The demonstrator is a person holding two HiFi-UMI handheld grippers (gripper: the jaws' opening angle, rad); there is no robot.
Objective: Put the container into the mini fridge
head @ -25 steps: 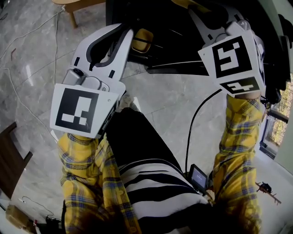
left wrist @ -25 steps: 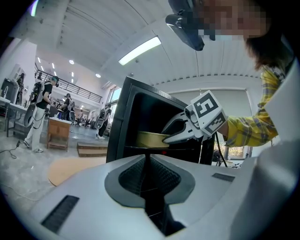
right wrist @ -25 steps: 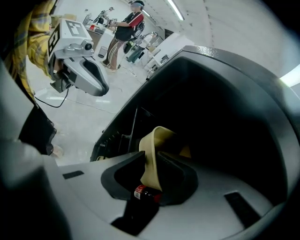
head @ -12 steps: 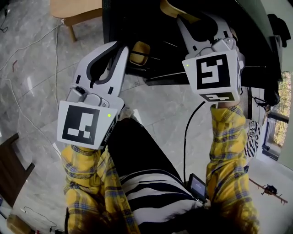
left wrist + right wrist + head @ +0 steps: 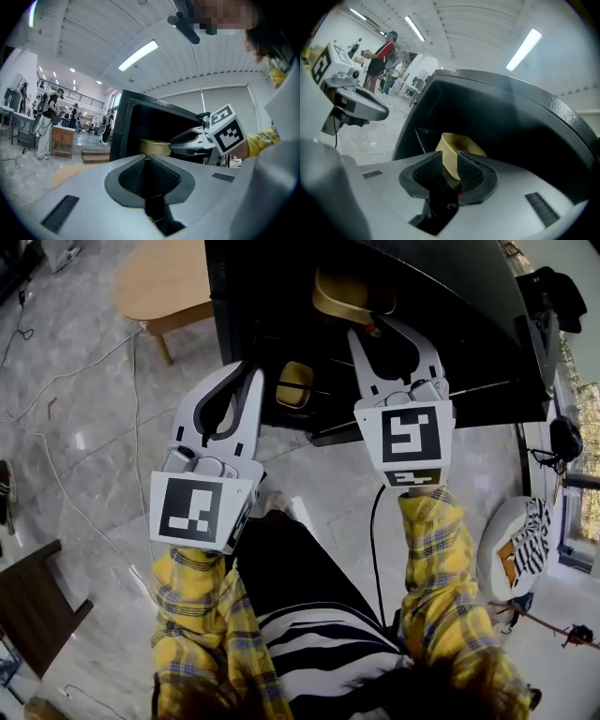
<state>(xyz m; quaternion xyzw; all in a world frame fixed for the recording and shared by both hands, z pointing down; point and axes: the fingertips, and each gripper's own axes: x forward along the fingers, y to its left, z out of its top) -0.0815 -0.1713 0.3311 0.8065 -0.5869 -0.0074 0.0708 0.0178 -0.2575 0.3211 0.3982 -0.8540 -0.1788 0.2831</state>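
The open black mini fridge (image 5: pixel 450 296) fills the top of the head view. My right gripper (image 5: pixel 373 326) is shut on the rim of a yellow container (image 5: pixel 349 296) and holds it in the fridge's opening. In the right gripper view the pads (image 5: pixel 471 172) pinch the container's (image 5: pixel 457 149) wall, with the dark fridge interior (image 5: pixel 511 136) behind. My left gripper (image 5: pixel 246 373) is shut and holds nothing, just left of the fridge front. From the left gripper (image 5: pixel 146 159) view, the container (image 5: pixel 154 147) and right gripper (image 5: pixel 206 136) show at the fridge (image 5: pixel 136 122).
A second small yellow object (image 5: pixel 293 385) sits low inside the fridge. A light wooden table (image 5: pixel 164 277) stands left of it. Cables (image 5: pixel 56 474) trail over the marble floor. Dark furniture (image 5: pixel 28 587) is at lower left and a round cushion (image 5: pixel 516 540) at right.
Both grippers have moved forward toward the fridge. The container in the right gripper has gone further into the opening. The left gripper stays shut and holds nothing.
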